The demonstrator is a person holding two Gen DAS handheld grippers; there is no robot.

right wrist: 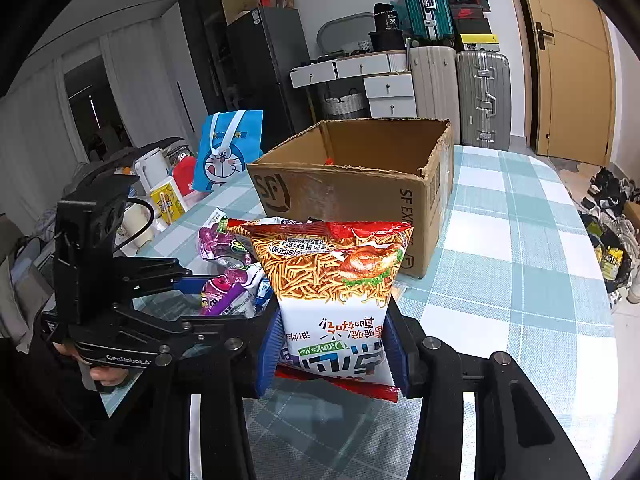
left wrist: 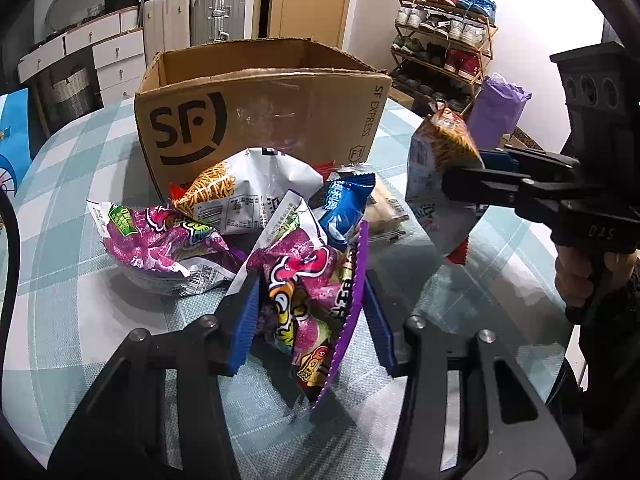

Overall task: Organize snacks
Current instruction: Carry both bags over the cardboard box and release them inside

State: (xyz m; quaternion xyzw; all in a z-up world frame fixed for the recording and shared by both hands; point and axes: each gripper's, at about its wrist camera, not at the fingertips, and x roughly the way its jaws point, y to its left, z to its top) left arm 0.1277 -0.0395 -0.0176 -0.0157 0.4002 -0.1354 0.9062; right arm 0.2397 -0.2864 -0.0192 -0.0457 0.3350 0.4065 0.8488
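Left wrist view: the left gripper (left wrist: 308, 312) has its blue fingers (left wrist: 244, 328) squeezing a purple snack bag (left wrist: 308, 292) that lies on the checked surface (left wrist: 80, 312). More snack bags (left wrist: 224, 196) sit piled by the open cardboard box (left wrist: 256, 112). The right gripper (right wrist: 332, 352) holds a noodle snack bag (right wrist: 332, 280) tight, up in the air, near the box.

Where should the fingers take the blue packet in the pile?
By its crimped top edge, coming from above. The blue packet leans tilted against the other bags with that end sticking up free, while its lower part is wedged behind the purple bag.
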